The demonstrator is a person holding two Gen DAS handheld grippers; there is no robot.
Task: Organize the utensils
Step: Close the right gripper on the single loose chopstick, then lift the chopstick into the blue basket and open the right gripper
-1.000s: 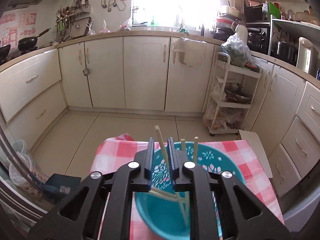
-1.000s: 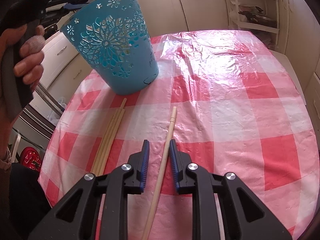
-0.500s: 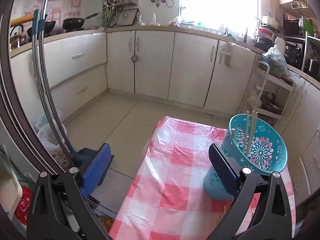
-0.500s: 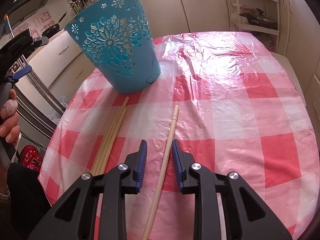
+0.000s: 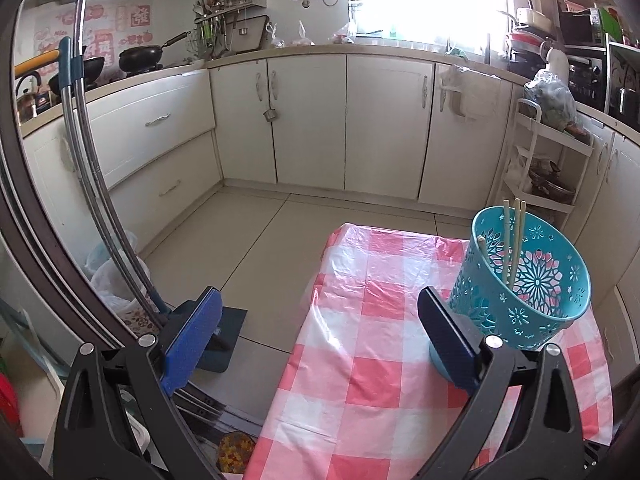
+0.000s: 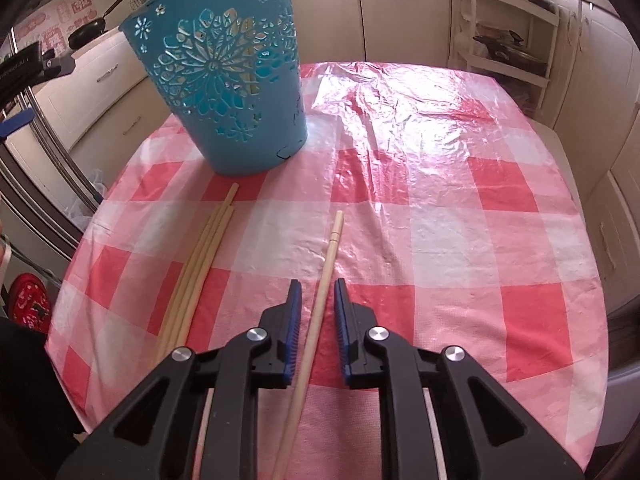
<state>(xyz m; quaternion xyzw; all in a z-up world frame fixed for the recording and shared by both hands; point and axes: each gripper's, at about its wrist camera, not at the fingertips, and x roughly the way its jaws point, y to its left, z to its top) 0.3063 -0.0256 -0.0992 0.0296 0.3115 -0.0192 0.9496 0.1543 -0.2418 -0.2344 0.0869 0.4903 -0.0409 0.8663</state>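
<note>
A teal cut-out basket [image 5: 532, 280] stands on the pink checked tablecloth [image 5: 360, 380] with several chopsticks [image 5: 514, 240] upright inside; it also shows in the right wrist view [image 6: 232, 92]. My left gripper [image 5: 320, 332] is wide open and empty, left of the basket, over the table's left edge. My right gripper [image 6: 315, 312] is open, low over the table, its jaws on either side of a single chopstick [image 6: 326, 276] without touching it. A bundle of several chopsticks [image 6: 200, 268] lies to its left.
Cream kitchen cabinets [image 5: 312, 120] ring the room. A white trolley [image 5: 536, 168] stands behind the table's far right. A mop handle [image 5: 92, 160] and bags [image 5: 112, 276] sit on the floor at left. The tablecloth [image 6: 460, 200] stretches to the right of the single chopstick.
My left gripper let go of a chopstick into the basket, opened wide and drew back to the left. My right gripper moved slightly forward along the single chopstick, its jaws a little wider.
</note>
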